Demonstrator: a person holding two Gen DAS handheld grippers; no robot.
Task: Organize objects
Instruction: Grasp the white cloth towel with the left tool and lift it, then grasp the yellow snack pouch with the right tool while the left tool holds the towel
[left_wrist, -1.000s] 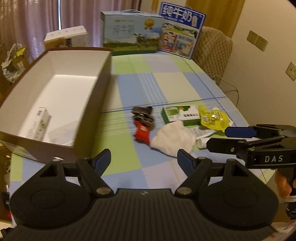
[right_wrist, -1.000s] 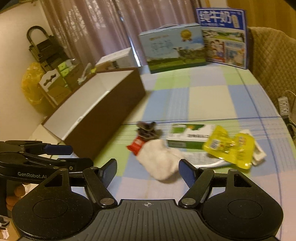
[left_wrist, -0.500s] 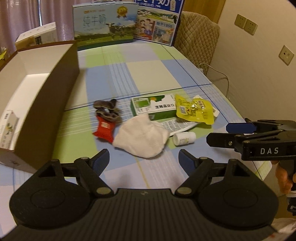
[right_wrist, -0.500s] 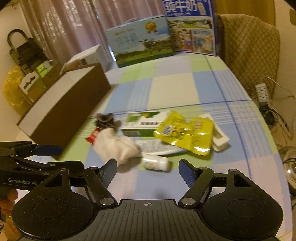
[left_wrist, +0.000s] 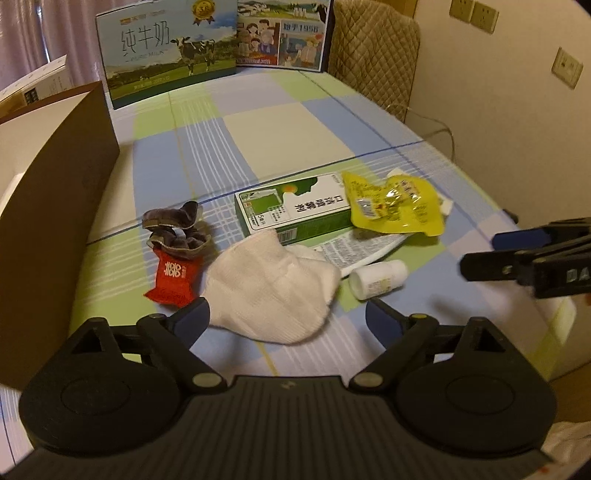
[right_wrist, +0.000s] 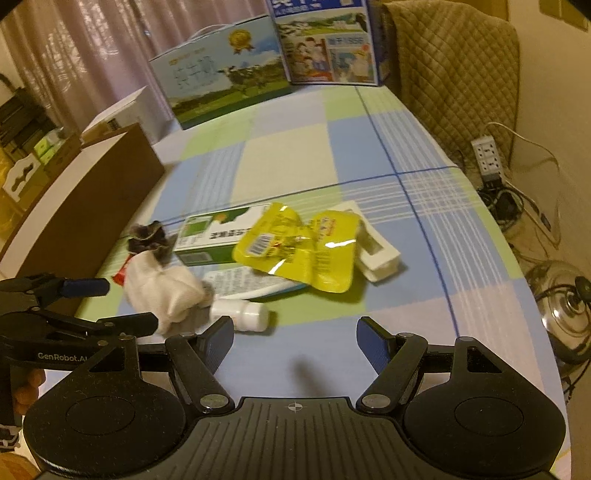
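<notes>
A pile lies mid-table: a white sock, a red packet, a grey-brown scrunchie, a green-white box, a yellow pouch, a small white bottle and a white tube. My left gripper is open and empty, just short of the sock. My right gripper is open and empty, just short of the bottle. The pouch and a white tray insert lie beyond it.
A brown cardboard box with a white inside stands at the left. Two milk cartons stand at the table's far end. A quilted chair and a power strip are at the right, past the table edge.
Both grippers have moved forward and right toward the pile. The sock now lies just ahead of the left fingers and the bottle just ahead of the right ones. The cardboard box has slid out to the left.
</notes>
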